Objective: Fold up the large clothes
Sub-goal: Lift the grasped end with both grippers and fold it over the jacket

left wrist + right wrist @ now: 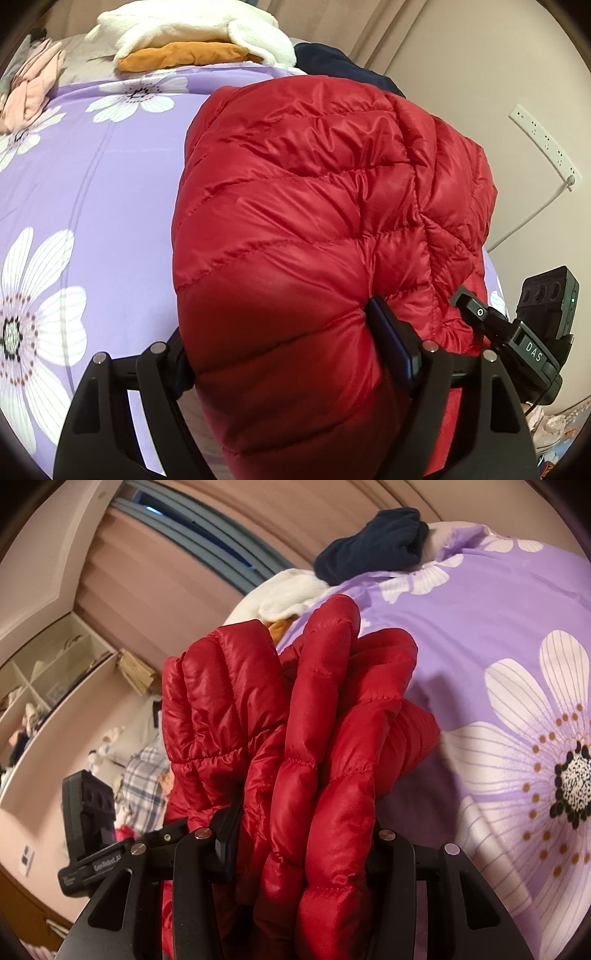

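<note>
Partly folded: red down jacket (314, 206) bunched in layers and lifted over the purple flowered bed (92, 177), pinched thickly by left claw (291, 354) and right claw (303, 842); still to lay flat, square, stack.

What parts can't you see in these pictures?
- Left gripper: in the left wrist view the red puffer jacket bulges over its left finger.
- Right gripper: in the right wrist view bunched jacket folds cover its right finger.
- Jacket's lower part: cut off by the bottom edge in both views.
- Shelf items: blurred, too small.
</note>
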The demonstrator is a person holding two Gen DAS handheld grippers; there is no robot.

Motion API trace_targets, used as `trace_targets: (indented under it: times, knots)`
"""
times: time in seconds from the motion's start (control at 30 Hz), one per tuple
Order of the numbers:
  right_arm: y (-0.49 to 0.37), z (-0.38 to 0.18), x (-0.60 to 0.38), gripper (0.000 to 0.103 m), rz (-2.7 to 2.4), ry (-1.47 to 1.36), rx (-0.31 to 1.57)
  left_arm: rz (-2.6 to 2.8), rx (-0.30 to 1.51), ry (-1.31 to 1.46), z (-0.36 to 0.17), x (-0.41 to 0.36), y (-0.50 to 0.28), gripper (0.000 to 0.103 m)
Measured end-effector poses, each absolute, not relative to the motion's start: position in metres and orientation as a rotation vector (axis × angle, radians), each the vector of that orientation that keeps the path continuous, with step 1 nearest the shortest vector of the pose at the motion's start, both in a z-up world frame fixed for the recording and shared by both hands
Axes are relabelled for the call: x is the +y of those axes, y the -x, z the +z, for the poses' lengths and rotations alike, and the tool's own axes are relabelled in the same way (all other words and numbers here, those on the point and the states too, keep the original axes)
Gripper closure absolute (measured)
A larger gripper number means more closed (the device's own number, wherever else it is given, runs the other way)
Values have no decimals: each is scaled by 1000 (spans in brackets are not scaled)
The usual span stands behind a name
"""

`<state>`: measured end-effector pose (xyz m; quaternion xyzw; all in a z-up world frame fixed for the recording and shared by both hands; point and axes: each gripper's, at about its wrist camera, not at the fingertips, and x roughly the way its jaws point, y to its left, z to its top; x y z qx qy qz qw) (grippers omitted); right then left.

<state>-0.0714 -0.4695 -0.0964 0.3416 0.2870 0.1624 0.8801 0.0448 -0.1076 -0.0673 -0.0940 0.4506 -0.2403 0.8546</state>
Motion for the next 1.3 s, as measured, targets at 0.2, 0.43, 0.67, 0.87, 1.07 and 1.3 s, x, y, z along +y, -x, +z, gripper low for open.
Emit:
trace_targets:
  times: [0.2,0.43,0.67,0.87,1.07,1.3]
  knots:
    - [66,-92,-463,56,378,-683,594,-486,938,221,-68,-103,-40,22]
    - [58,-84,-453,56,436,-655,580,-459,902,240,-62,-97,-37,23]
    - [48,-76,-439,56,481,-626,576,-430,878,262,-60,-92,-36,23]
    - [42,-71,-432,56,512,-608,573,-409,855,276,-58,-87,-30,23]
    - [35,-68,-425,56,540,-596,576,-390,837,292,-56,-82,-24,23]
    - [32,-62,-414,56,567,-570,574,-370,815,313,-54,-76,-19,23]
